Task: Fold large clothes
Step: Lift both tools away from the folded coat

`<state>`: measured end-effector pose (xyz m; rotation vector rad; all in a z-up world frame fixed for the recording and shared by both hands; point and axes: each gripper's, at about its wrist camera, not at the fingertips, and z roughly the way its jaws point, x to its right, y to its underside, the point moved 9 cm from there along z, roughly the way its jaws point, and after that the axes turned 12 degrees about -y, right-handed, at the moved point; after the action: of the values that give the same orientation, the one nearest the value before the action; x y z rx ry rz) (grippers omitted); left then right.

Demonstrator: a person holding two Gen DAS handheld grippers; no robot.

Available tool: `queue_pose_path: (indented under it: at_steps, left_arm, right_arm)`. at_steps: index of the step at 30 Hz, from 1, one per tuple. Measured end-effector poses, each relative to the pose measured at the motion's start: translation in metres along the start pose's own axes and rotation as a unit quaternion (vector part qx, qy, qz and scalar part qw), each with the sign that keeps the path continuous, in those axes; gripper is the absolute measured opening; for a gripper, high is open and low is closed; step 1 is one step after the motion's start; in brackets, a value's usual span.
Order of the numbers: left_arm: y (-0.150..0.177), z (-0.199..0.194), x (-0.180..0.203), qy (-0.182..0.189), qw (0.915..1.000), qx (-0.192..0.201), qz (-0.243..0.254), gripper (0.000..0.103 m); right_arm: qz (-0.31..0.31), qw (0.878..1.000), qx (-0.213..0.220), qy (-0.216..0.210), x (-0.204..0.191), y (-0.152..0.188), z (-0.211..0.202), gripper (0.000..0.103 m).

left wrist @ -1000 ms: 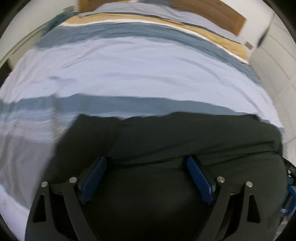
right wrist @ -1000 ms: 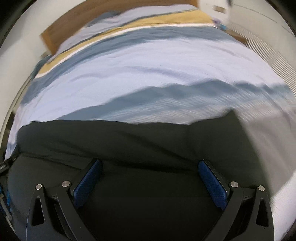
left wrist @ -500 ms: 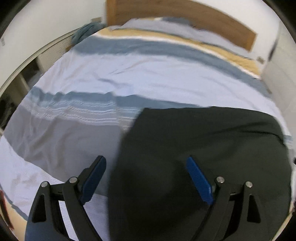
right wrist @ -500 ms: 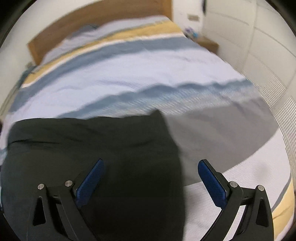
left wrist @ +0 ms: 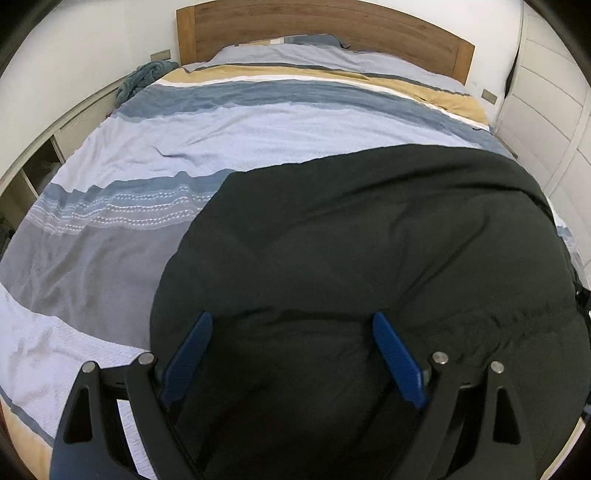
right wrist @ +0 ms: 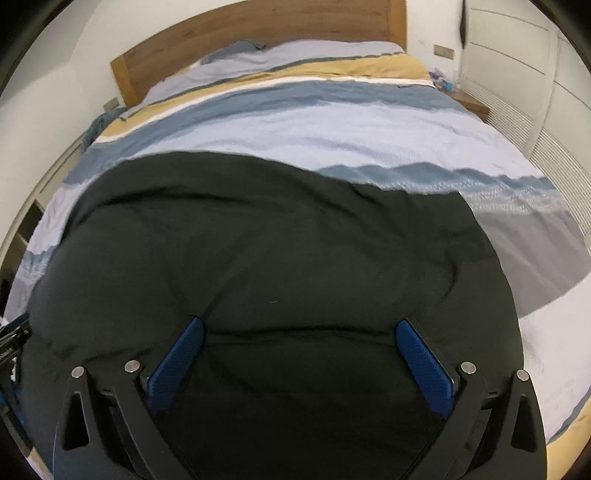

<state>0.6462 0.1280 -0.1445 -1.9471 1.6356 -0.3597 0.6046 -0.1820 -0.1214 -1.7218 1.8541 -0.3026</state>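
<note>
While both grippers' jaws gape wide over the black garment [left wrist: 369, 240], only the right view shows a nightstand [right wrist: 471, 103].

A wide bed [left wrist: 258, 122] with a striped blue, grey and tan cover meets a wooden headboard [left wrist: 317, 26] against white walls [left wrist: 74, 44]; white cupboard doors [left wrist: 546, 110] stand along its right edge.
</note>
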Motion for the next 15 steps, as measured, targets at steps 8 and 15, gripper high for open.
queue_pose_path:
  at_steps: [8,15]
  left_arm:
    - [0.013,-0.014,-0.009,-0.017,0.9996,0.003,0.02,0.089]
    - [0.018,-0.036,-0.014,-0.018,0.9997,0.006,0.018,0.089]
  right_arm:
    - [0.032,0.996,-0.015,0.082,0.059,0.008,-0.02,0.102]
    - [0.016,0.994,-0.012,0.103,0.053,0.006,-0.042,0.102]
